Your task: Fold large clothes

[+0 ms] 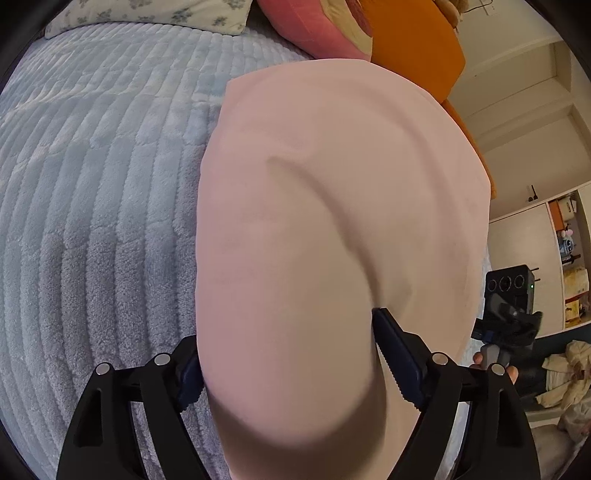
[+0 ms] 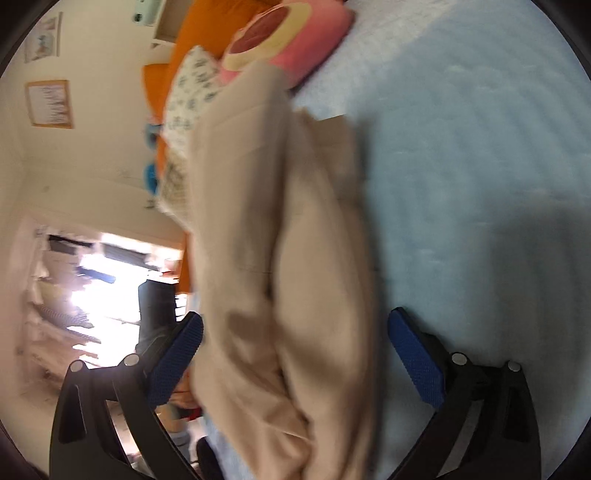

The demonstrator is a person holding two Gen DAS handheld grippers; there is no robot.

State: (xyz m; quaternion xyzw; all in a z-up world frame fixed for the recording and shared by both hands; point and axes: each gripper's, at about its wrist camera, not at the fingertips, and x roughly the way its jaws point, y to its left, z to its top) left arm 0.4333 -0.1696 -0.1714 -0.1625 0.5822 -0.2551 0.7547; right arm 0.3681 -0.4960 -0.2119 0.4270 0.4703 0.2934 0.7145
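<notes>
Bedroom walls in cream, white shelving and a bed fill both views; the bed's pale blue ribbed blanket (image 1: pixel 96 206) spreads from nine o'clock to the centre of the left wrist picture, with a floral pillow (image 1: pixel 155 14) at eleven o'clock and a pink cushion (image 1: pixel 314 26) and an orange one (image 1: pixel 417 44) at twelve to one.

On this blanket lies the pale pink garment (image 1: pixel 332 221), draped from the middle of the picture down to six o'clock. It runs straight between the fingers of the left gripper (image 1: pixel 291 358), whose jaws stand wide apart: the right-hand pad (image 1: pixel 397 358) shows against the cloth, while the left-hand pad is partly covered by the cloth's edge. Whether either pad presses on the fabric is hard to judge; it looks merely laid between them.

In the right wrist view the same garment (image 2: pixel 288 277) looks beige and hangs or lies in bunched vertical folds from eleven o'clock to six, between the spread fingers of the right gripper (image 2: pixel 295 362). Both blue pads (image 2: pixel 415 362) stand clear of it, jaws fully apart.

That view is smeared by motion blur, so the garment's seams and edges are uncertain. Its lower end is cut off by the frame in both views. At four o'clock in the left wrist picture, the other gripper's body (image 1: pixel 509 306) and a fingertip (image 1: pixel 478 357) peek out behind the cloth.

Smooth and plain, the fabric carries one long curved crease.
</notes>
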